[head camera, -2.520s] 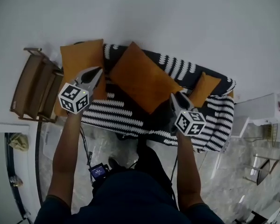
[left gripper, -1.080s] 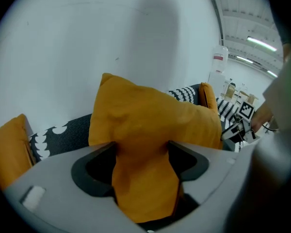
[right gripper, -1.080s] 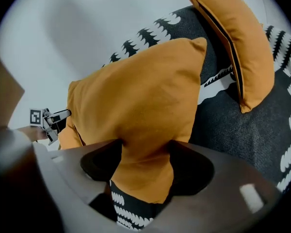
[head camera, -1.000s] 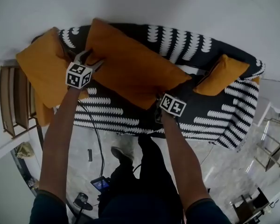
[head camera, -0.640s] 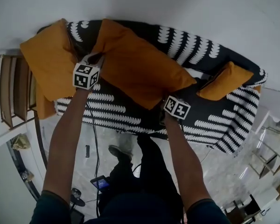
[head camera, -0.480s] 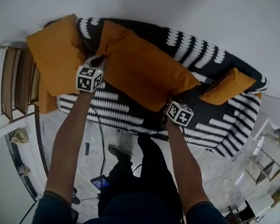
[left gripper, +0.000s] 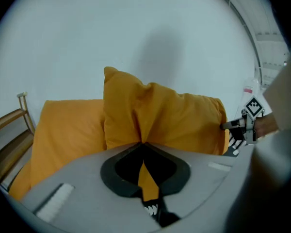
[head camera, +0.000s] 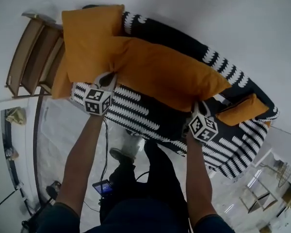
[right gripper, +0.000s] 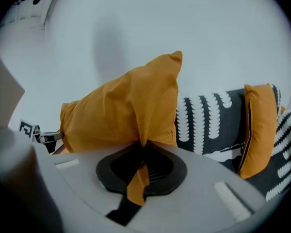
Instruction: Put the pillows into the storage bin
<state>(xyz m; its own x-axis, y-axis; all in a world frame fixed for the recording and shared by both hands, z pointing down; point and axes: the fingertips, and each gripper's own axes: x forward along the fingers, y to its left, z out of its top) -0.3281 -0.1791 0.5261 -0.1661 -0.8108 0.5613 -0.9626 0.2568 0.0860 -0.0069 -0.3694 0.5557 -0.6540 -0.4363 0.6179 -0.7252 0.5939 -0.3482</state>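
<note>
While I look down from the head view, my left claw (head camera: 110, 76) pinches one corner of the large orange pillow (head camera: 165, 74) and my right claw (head camera: 199, 105) pinches the opposite corner. The pillow is stretched between them over the sofa (head camera: 145, 118), which has a black-and-white patterned cover. A second orange pillow (head camera: 89, 38) sits at the sofa's left end, partly behind the held one. A small orange pillow (head camera: 242, 109) lies toward the right end. A slatted wooden frame (head camera: 31, 52) stands just beside the sofa's left end.

In the left gripper view, my left claw (left gripper: 143, 143) is pressed together on a fold of the large orange pillow (left gripper: 169, 120), and a strip of cloth runs down between the jaws. The second orange pillow (left gripper: 68, 130) shows just to its left, the slatted wooden frame (left gripper: 7, 130) at the edge, and my right claw (left gripper: 247, 123) at the far corner.

In the right gripper view, my right claw (right gripper: 144, 144) is likewise clamped on bunched cloth of the large orange pillow (right gripper: 126, 110). Behind it are the sofa (right gripper: 208, 120) and the small orange pillow (right gripper: 259, 125), which stands upright. My left claw (right gripper: 39, 135) shows at the far left.
</note>
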